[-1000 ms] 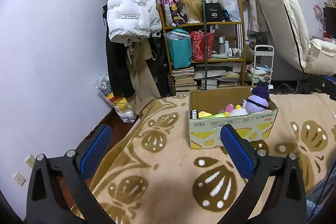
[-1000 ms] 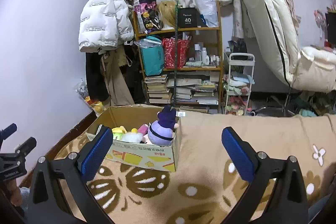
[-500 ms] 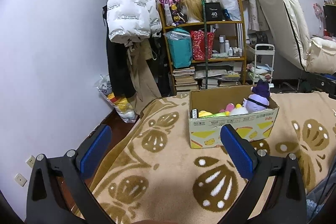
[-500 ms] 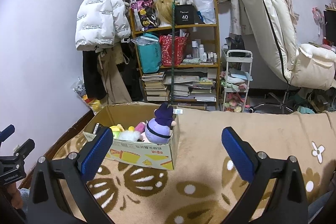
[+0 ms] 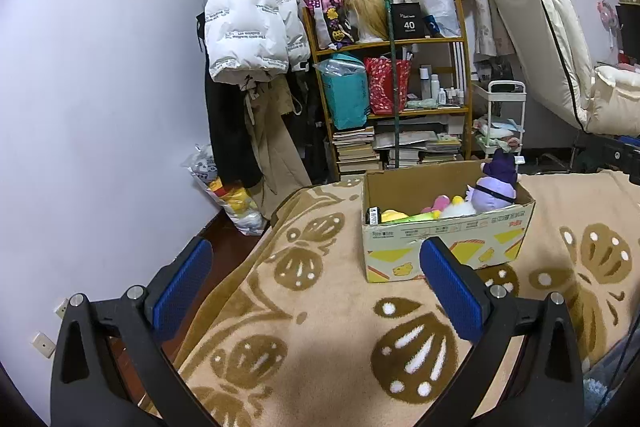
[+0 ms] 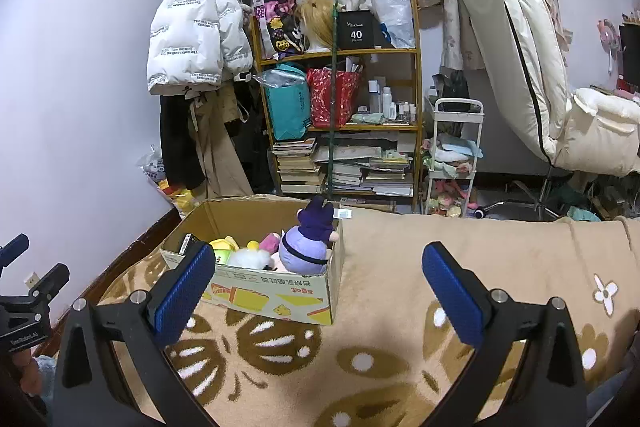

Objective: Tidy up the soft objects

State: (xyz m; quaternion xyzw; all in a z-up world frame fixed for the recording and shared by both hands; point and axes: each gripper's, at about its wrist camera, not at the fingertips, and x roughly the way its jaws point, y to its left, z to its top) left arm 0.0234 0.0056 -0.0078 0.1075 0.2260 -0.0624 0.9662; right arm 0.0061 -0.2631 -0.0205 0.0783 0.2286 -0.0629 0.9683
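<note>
An open cardboard box (image 5: 448,247) stands on a tan blanket (image 5: 320,327) with brown butterfly patterns. It holds several soft toys: a purple plush (image 5: 496,183) upright at the right end, and yellow, pink and white ones (image 5: 436,207) beside it. My left gripper (image 5: 316,287) is open and empty, held back from the box's front left. In the right wrist view the box (image 6: 276,291) lies ahead to the left with the purple plush (image 6: 308,243) in its near corner. My right gripper (image 6: 320,287) is open and empty, above the blanket (image 6: 400,347).
A wooden shelf (image 6: 340,123) with bags and stacked books stands behind the bed. A white jacket (image 5: 248,35) hangs on the left wall. A small white cart (image 6: 452,155) and a cream recliner (image 6: 540,87) are at the right. The left gripper's body (image 6: 24,299) shows at far left.
Both grippers have pulled back and risen slightly from the box; the box looks a little farther and lower. Both jaws stay open and empty.
</note>
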